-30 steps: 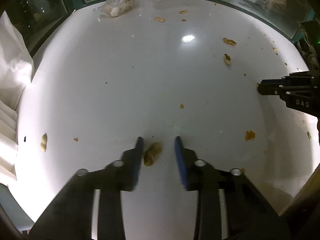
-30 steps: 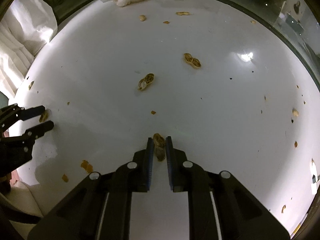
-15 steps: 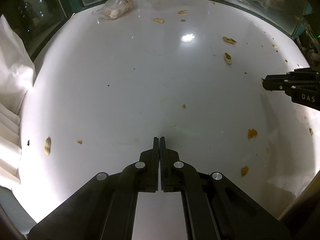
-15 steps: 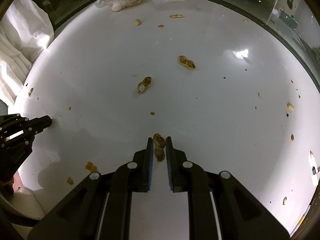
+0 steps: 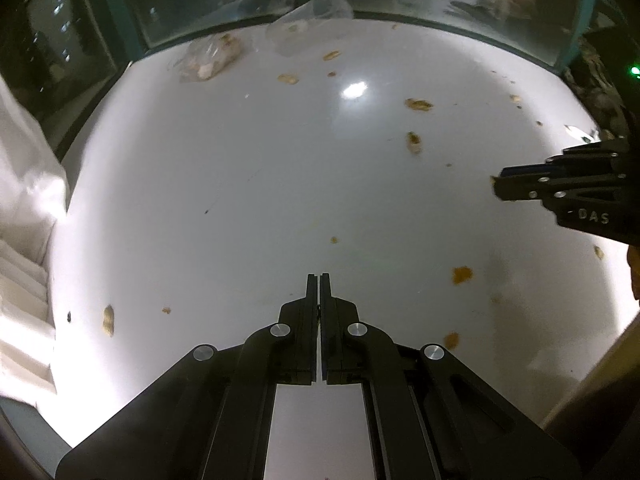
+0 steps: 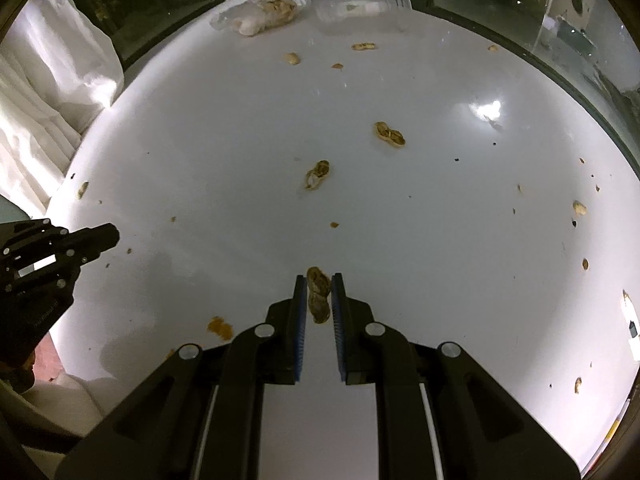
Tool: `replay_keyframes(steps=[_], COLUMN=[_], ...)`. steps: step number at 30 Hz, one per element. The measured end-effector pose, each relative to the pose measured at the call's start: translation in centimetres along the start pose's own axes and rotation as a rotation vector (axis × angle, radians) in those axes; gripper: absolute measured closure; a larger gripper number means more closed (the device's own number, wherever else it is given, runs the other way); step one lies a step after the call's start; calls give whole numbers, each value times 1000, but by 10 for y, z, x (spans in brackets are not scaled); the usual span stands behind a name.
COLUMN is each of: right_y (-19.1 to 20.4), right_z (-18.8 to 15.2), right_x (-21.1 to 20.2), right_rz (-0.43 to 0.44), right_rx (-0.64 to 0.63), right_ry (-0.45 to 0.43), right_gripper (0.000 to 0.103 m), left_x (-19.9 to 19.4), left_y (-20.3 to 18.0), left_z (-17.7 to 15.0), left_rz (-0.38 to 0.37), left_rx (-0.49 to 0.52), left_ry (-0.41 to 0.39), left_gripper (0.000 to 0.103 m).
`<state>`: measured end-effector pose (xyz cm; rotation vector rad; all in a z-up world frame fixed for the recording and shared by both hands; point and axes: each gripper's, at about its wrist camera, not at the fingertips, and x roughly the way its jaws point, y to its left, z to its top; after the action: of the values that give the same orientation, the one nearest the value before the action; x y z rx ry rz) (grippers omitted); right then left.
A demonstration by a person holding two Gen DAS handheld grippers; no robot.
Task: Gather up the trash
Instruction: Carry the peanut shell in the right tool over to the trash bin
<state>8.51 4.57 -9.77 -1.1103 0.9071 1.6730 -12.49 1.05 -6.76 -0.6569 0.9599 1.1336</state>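
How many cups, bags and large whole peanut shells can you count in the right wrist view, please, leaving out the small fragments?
Clear cup: 1
Plastic bag: 1
Large peanut shells: 3, namely the held shell in the right gripper, the middle shell and the far shell
Total: 5

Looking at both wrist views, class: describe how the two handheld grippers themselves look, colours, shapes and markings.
Both the left gripper and right gripper are matte black, angular linkage frames with round silver pivot pins. Blue ribbed pads line the right fingers. White letters "DAS" mark the right gripper's side. No cables or sleeves show.
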Motion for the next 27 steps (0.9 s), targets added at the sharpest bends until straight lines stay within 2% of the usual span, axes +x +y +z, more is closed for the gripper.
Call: replay_keyframes(steps=[5,14,27], right_y=[4,3,-10], right_z=[-16,-48,-99], right_x=[-15,-57,-106], right_rz=[-4,-62,-87], right_rx=[40,97,211], right_ry=[-31,-111,-165], right_gripper=[89,89,89], left_x=[-15,-38,-69], left_y=[-17,-45,-101], left_z=[-7,-10,-11], left_rz=[-28,-67,-119], left_rx=[71,165,297], left_ry=[-37,-87,-116], left_gripper=[103,103,103])
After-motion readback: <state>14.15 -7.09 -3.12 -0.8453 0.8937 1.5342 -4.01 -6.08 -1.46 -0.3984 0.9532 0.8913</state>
